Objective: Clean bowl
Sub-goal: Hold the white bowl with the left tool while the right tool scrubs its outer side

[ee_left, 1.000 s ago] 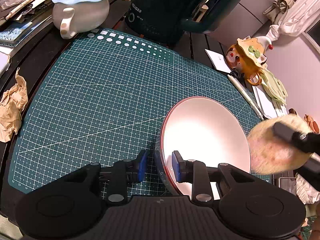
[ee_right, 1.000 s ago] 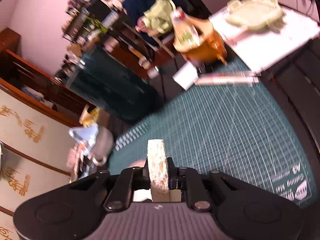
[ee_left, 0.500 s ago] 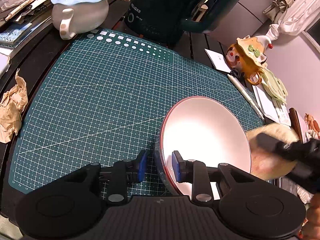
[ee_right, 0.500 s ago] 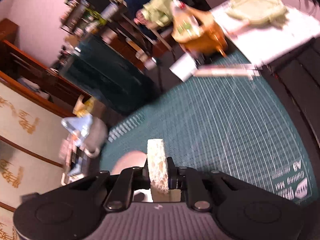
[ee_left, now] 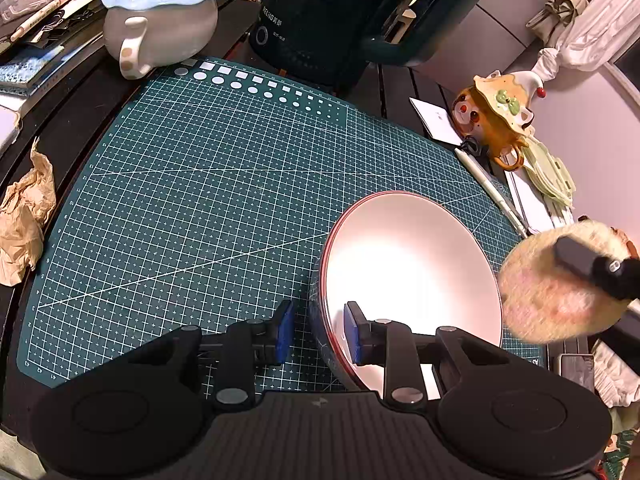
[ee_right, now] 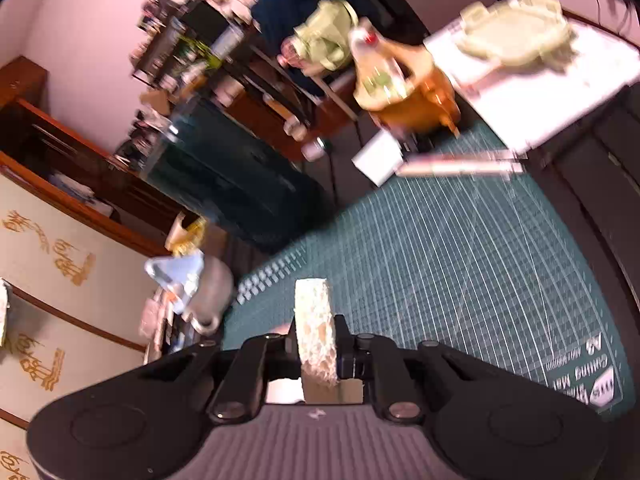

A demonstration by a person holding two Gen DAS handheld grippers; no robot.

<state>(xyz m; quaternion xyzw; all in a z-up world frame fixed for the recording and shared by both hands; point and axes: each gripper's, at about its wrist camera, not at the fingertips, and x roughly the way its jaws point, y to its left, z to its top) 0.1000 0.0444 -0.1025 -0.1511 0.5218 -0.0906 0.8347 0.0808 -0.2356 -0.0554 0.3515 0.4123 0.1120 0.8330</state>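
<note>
Left wrist view shows the left gripper [ee_left: 316,330] straddling the bowl [ee_left: 412,264] rim, steadying it tilted near the cutting mat's [ee_left: 200,184] near right corner, while the right gripper [ee_right: 318,346] clamps the sponge [ee_right: 314,332] beside the bowl for wiping.

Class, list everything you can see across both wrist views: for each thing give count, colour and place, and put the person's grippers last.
bowl: one, white inside with red rim, right part of the mat, tilted.
cutting mat: one, dark green with white grid, covering the dark table.
sponge: one, pale yellow, round, beside the bowl's right rim.
teapot: one, white with blue lid, behind the mat's far left corner.
kettle: one, dark green, behind the mat.
orange figurine pot: one, orange and cream, right of the mat.
pen: one, white, along the mat's right edge.
crumpled paper: one, tan, left of the mat.
left gripper: black, blue pads, astride the bowl's near rim.
right gripper: black, shut on the sponge.
</note>
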